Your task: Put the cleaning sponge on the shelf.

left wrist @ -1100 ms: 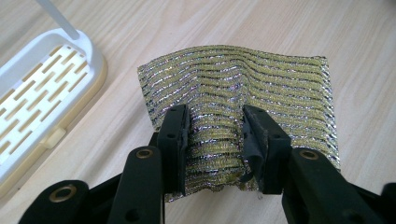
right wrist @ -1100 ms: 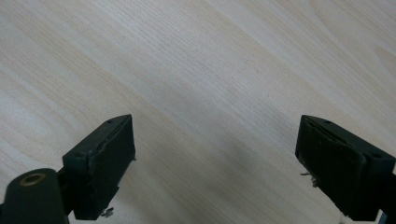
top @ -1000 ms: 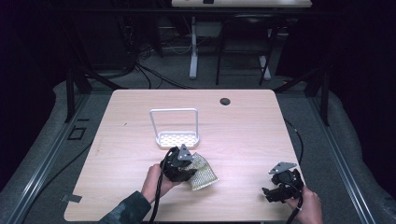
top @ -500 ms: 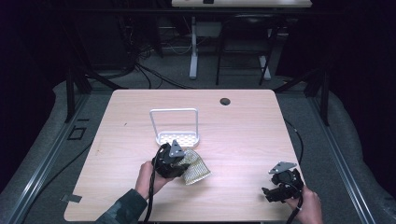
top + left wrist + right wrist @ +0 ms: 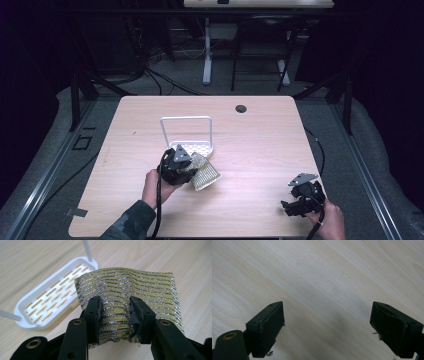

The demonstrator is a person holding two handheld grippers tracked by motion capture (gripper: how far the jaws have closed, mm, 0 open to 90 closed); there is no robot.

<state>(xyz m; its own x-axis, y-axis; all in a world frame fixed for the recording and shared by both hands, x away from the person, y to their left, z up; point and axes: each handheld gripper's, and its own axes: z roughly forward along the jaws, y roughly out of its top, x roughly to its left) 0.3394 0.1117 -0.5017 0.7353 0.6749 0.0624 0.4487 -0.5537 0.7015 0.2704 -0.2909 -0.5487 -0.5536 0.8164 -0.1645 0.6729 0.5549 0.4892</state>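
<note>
Left gripper (image 5: pixel 186 167), clenching the glittery gold-and-silver mesh scouring pad (image 5: pixel 130 295), is carrying it up-frame toward the white slotted plastic rack (image 5: pixel 192 146), likely for depositing; right gripper (image 5: pixel 299 200) is idling lower right, jaws released.

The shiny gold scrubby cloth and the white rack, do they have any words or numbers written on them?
No readable text anywhere.
Gold-and-silver mesh scrubbing cloth, pinched in the left gripper: stripes, no label.
White slotted rack: plain, no brand or number.
Wooden table: bare wood grain, no marks.
Right gripper: black jaws, no lettering.
</note>
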